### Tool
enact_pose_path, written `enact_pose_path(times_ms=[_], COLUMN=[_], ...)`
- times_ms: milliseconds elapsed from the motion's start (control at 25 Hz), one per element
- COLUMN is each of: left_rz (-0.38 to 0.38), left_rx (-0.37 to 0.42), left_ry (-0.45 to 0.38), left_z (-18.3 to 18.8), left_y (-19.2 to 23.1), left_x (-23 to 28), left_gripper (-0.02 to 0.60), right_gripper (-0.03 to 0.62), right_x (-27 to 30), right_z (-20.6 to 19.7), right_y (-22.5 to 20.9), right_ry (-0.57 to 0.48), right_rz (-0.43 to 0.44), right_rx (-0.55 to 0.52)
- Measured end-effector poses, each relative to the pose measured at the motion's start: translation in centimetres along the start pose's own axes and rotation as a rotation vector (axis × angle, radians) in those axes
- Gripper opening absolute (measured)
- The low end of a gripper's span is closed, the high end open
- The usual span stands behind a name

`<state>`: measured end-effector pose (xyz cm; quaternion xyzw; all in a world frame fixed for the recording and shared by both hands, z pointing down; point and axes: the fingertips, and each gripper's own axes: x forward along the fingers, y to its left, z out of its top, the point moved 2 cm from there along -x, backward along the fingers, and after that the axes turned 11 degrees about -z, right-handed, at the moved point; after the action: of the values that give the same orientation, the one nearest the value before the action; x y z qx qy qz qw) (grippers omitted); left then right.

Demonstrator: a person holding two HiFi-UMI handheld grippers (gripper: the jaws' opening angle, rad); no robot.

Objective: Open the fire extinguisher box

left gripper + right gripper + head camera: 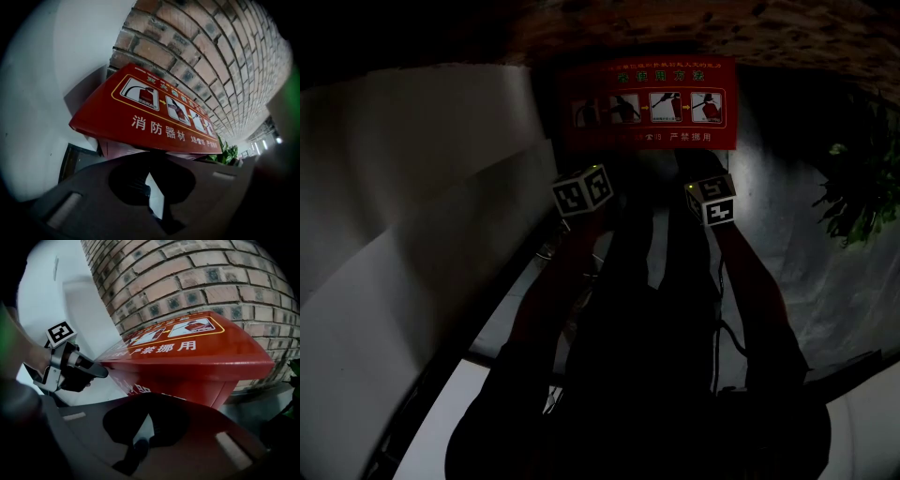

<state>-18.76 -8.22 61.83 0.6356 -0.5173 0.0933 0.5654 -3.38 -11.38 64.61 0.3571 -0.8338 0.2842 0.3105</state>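
Note:
The red fire extinguisher box (pixel 647 103) stands against a brick wall, its sloping lid printed with instruction pictures. Both grippers reach to the lid's front edge. My left gripper (pixel 598 167) is at the left part of the edge and my right gripper (pixel 698 169) at the right part. In the left gripper view the lid (pixel 150 112) hangs just above the left gripper (pixel 152 187), whose jaws stand close together with only a thin slit. The right gripper (pixel 143 427) sits likewise under the lid (pixel 197 352). There the left gripper (pixel 96 370) touches the lid's left corner.
A brick wall (pixel 211 56) rises behind the box. A white wall (pixel 412 187) runs along the left. A green plant (pixel 853 202) stands to the right of the box. The head view is very dark.

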Motion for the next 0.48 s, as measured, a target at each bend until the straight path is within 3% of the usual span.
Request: enact_pose_path(times_ms=[320,480], left_rz=[-0.032,-0.039], left_rx=[0.012,0.064], left_ry=[0.007,0.009], left_z=[-0.09,0.09], left_y=[-0.82,-1.06], left_x=[-0.27,-0.48], left_gripper=[0.000,0.000], right_gripper=[-0.002,-0.002], right_x=[0.81,0.96], right_z=[0.67,0.85], right_y=[-0.63,-1.00], right_ry=[-0.028,-0.018], right_rz=[-0.014,-0.027], right_rx=[0.042,0.075])
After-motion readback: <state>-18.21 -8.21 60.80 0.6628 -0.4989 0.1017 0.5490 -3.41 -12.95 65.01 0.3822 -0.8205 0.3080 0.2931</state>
